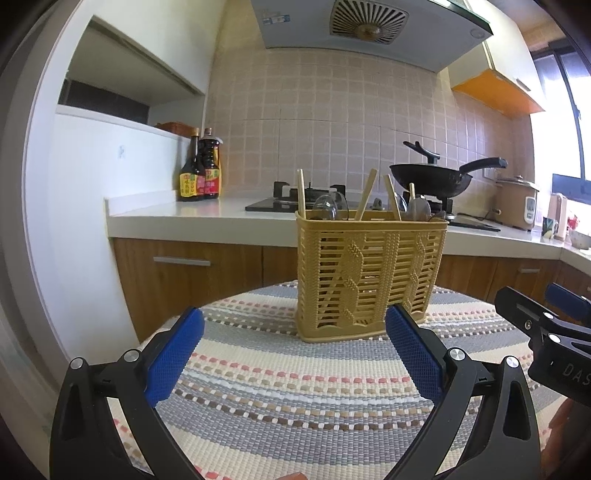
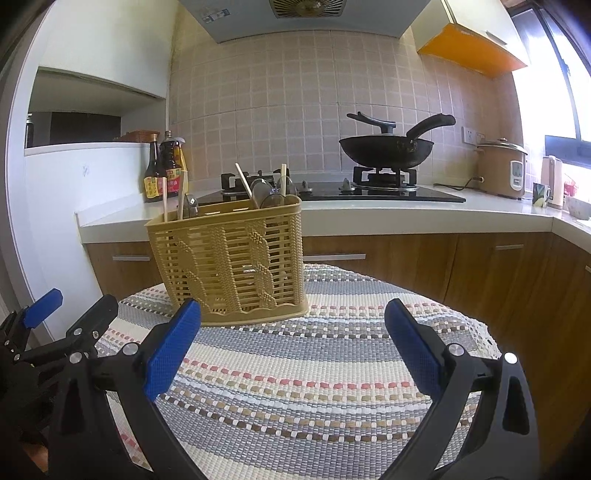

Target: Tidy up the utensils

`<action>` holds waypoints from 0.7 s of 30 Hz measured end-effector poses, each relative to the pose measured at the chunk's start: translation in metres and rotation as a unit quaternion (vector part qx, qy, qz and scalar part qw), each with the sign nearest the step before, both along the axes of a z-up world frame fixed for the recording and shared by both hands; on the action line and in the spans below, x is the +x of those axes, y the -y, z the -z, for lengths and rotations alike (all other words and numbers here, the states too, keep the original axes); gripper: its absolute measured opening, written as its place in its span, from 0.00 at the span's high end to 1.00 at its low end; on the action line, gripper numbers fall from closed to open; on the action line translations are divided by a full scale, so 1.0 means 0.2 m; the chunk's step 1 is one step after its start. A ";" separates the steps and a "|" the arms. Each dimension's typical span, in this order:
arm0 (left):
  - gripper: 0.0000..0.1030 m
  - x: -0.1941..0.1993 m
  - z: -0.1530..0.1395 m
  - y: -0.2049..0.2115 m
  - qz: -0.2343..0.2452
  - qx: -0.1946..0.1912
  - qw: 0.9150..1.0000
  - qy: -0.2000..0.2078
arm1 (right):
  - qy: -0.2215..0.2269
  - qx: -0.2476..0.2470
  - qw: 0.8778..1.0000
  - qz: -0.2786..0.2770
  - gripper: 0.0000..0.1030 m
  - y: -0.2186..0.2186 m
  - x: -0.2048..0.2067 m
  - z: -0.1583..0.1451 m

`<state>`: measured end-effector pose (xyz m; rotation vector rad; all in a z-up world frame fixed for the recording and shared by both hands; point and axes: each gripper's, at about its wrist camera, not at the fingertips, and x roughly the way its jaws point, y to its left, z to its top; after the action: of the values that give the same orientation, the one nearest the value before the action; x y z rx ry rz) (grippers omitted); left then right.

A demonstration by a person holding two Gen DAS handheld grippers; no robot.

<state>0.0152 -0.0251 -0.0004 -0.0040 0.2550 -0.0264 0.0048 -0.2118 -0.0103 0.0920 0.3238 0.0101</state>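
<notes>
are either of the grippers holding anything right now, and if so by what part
Nothing is held. The left gripper and the right gripper are both open with bare pads, above the striped cloth, short of the utensil basket.

A home kitchen: at twelve o'clock a black wok (image 2: 386, 149) sits on a gas hob (image 2: 373, 192) under an extractor hood (image 1: 369, 27), against tiled wall. Sauce bottles (image 1: 199, 170) stand at ten o'clock, a rice cooker (image 2: 502, 168) at two.

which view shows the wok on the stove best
The right wrist view: the black wok sits in full view on its burner, handle and lid knob clear. In the left wrist view the wok is smaller, and the utensil basket with its chopsticks partly covers it.
</notes>
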 end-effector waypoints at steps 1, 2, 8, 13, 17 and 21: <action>0.07 0.00 0.00 0.00 -0.001 0.001 1.000 0.000 | 0.001 0.000 1.000 0.000 0.08 0.00 0.00 0.00; 0.07 0.00 0.00 0.00 -0.001 0.002 1.000 -0.001 | 0.002 0.001 1.000 -0.001 0.08 0.00 0.00 0.00; 0.07 0.00 0.00 0.01 0.000 0.007 1.000 0.001 | -0.001 -0.001 1.000 0.001 0.08 0.00 0.00 0.00; 0.07 -0.01 0.00 0.02 0.001 0.009 1.000 0.003 | -0.001 -0.002 1.000 0.000 0.08 0.00 0.00 0.00; 0.07 -0.01 0.00 0.03 0.004 0.014 1.000 0.006 | 0.000 -0.003 1.000 0.000 0.08 -0.01 0.00 0.00; 0.07 -0.01 0.00 0.03 0.004 0.014 1.000 0.006 | 0.001 -0.001 1.000 -0.001 0.08 0.00 -0.01 0.00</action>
<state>0.0128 -0.0304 -0.0014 0.0255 0.2433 -0.0298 0.0035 -0.2110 -0.0104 0.0905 0.3215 0.0113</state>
